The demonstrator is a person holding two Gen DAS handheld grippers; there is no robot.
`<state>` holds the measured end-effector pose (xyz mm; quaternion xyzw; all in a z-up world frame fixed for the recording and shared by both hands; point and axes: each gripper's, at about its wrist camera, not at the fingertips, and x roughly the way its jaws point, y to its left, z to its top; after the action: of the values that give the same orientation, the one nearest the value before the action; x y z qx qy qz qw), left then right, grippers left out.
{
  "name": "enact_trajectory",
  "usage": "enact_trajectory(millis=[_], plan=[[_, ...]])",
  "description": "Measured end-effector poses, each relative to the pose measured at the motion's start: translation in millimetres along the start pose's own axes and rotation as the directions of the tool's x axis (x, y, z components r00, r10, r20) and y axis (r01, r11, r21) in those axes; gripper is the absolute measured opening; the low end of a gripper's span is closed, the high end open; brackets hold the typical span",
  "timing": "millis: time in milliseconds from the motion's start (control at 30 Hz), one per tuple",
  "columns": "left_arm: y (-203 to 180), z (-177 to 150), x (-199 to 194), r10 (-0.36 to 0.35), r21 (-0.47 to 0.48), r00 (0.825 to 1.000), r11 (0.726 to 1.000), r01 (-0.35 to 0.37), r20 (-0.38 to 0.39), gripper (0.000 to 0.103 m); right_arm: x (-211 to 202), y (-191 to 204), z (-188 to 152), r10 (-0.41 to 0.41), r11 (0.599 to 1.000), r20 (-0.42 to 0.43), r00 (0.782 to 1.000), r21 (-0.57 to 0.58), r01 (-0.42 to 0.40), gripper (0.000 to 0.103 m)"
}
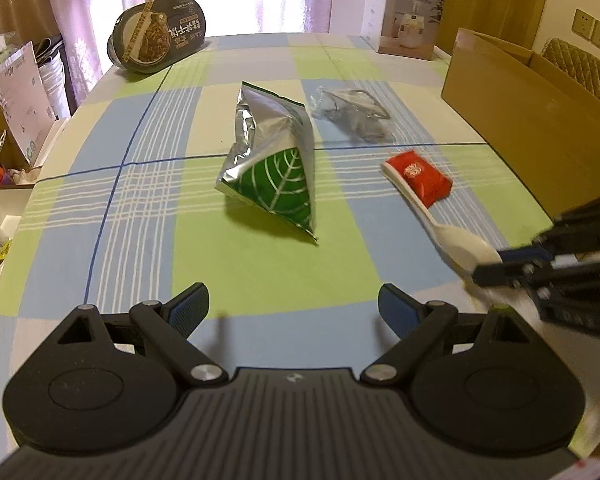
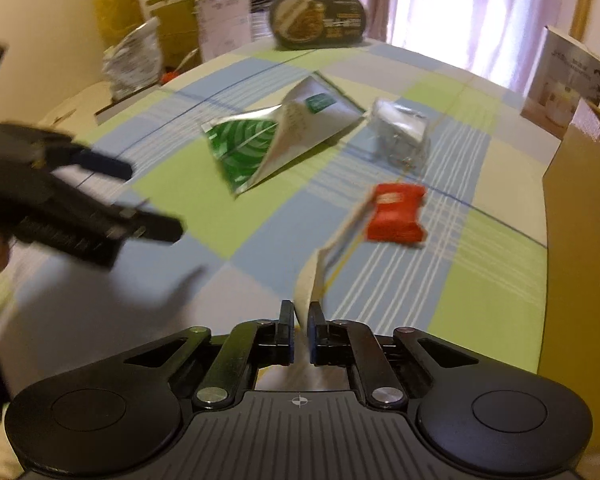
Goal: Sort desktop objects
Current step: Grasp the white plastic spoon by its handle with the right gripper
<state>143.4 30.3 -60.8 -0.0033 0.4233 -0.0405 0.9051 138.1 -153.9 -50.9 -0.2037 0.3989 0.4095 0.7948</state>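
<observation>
A white plastic spoon (image 1: 456, 242) lies slanted at the right of the checked tablecloth (image 1: 260, 276). My right gripper (image 1: 494, 262) is shut on its broad near end, seen close up in the right wrist view as the spoon (image 2: 312, 280) between the pads of the right gripper (image 2: 300, 314). A red packet (image 1: 422, 178) rests against the spoon's far end; the red packet (image 2: 396, 212) is blurred. A green and silver foil bag (image 1: 272, 164) stands mid-table. My left gripper (image 1: 294, 300) hovers open and holds nothing, near the front edge.
A crumpled clear wrapper (image 1: 352, 114) lies behind the bag. An open cardboard box (image 1: 524, 112) stands at the right edge. A dark instant-meal bowl (image 1: 158, 36) leans at the far left, a white product box (image 1: 406, 14) at the far right. Cluttered boxes (image 1: 16, 96) stand off the table's left side.
</observation>
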Motion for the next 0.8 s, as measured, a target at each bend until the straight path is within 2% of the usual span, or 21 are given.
enact_trajectory(millis=[200, 300, 333, 367, 433, 567, 667, 800], plan=[[-13, 0, -7, -0.019, 0.022, 1.0, 1.0, 0.019, 0.001, 0.089, -17, 4, -29, -0.002, 1.0, -0.023, 1.0, -0.027, 0.001, 0.003], [-19, 1, -7, -0.026, 0.033, 1.0, 0.999, 0.026, 0.0, 0.089, -22, -1, -37, -0.008, 1.0, -0.018, 1.0, -0.005, 0.008, 0.008], [-21, 2, -7, -0.028, 0.035, 1.0, 0.999, 0.028, 0.0, 0.089, -23, -3, -38, -0.007, 1.0, -0.016, 1.0, 0.01, 0.008, 0.019], [-22, 2, -7, -0.03, 0.036, 1.0, 0.999, 0.03, 0.0, 0.089, -23, -5, -39, -0.002, 1.0, -0.01, 1.0, 0.026, 0.003, 0.035], [-25, 3, -6, -0.032, 0.04, 0.999, 0.999, 0.032, -0.002, 0.089, -24, -8, -38, 0.018, 0.998, 0.009, 1.0, 0.06, -0.019, 0.046], [-25, 2, -5, -0.03, 0.042, 0.999, 0.999, 0.03, -0.012, 0.089, -19, -10, -31, 0.038, 0.994, 0.032, 0.999, 0.103, -0.041, 0.046], [-24, 2, -3, -0.024, 0.041, 0.999, 0.999, 0.025, -0.021, 0.089, -6, -13, -25, 0.035, 0.991, 0.015, 0.999, 0.131, -0.037, 0.046], [-22, 1, -2, -0.018, 0.041, 1.0, 0.999, 0.019, -0.026, 0.089, 0, -6, -25, 0.026, 0.996, -0.006, 1.0, 0.089, -0.025, 0.046]])
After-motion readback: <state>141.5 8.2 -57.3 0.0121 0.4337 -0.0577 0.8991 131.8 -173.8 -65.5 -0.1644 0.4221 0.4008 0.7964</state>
